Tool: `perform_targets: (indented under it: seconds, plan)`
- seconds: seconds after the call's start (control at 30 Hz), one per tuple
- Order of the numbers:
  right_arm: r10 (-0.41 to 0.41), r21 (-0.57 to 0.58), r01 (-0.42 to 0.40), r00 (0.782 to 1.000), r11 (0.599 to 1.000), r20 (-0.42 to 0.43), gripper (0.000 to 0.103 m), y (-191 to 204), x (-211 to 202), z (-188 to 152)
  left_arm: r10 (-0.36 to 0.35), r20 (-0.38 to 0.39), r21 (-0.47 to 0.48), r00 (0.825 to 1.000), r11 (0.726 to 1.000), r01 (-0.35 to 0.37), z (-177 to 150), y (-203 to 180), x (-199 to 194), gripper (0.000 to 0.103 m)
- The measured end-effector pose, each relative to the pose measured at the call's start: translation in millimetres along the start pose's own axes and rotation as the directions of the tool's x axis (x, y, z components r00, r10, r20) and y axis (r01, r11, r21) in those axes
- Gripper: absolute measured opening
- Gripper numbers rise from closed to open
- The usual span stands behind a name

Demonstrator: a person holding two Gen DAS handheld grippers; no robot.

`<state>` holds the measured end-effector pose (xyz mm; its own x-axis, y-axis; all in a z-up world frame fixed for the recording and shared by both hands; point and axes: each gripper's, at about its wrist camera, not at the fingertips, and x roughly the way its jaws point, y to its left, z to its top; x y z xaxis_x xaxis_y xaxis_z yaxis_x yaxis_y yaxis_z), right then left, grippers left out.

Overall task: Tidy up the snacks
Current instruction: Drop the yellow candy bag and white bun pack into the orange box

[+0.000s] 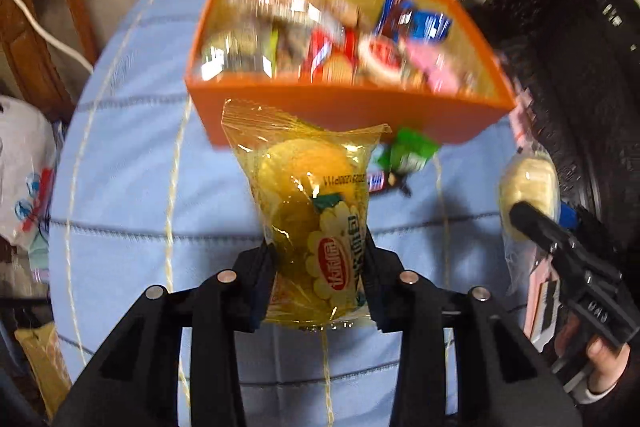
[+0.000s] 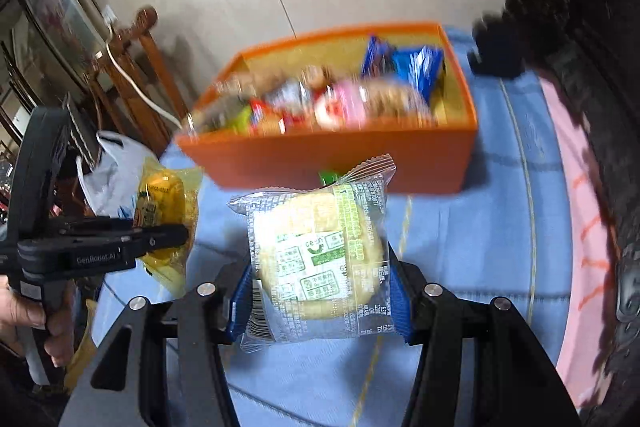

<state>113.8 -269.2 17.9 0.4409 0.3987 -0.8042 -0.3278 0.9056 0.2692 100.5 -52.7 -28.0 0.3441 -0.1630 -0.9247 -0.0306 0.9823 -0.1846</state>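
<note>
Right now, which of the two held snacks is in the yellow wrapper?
The one in the left gripper: yellow pack. The right gripper holds a clear pack with a pale round cake.

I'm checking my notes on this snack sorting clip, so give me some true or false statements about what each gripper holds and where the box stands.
1. The left gripper holds a yellow cake packet. True.
2. The right gripper is empty. False: it grips a clear-wrapped round pastry.
3. The orange box is empty. False: it holds many snacks.
4. The box stands on a blue cloth. True.
5. A green packet lies by the box. True.
</note>
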Motion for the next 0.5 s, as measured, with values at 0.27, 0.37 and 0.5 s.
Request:
perform_targets:
  seconds: [0.27,0.37,0.5]
  plan:
    - [-0.027,0.040,0.022,0.992,0.999,0.125,0.056,-9,-1,84,-0.009,0.130,0.011,0.991,1.000,0.008,77,-2,-28,0.037]
    - [-0.065,0.042,0.060,0.987,0.997,0.144,0.056,-11,12,108,0.002,0.145,0.004,0.989,1.000,-0.002,110,-2,-21,0.038]
    - [-0.077,0.065,0.069,0.989,0.996,0.126,0.056,-19,42,129,0.014,0.139,0.011,0.990,1.000,-0.016,138,-3,-3,0.038]
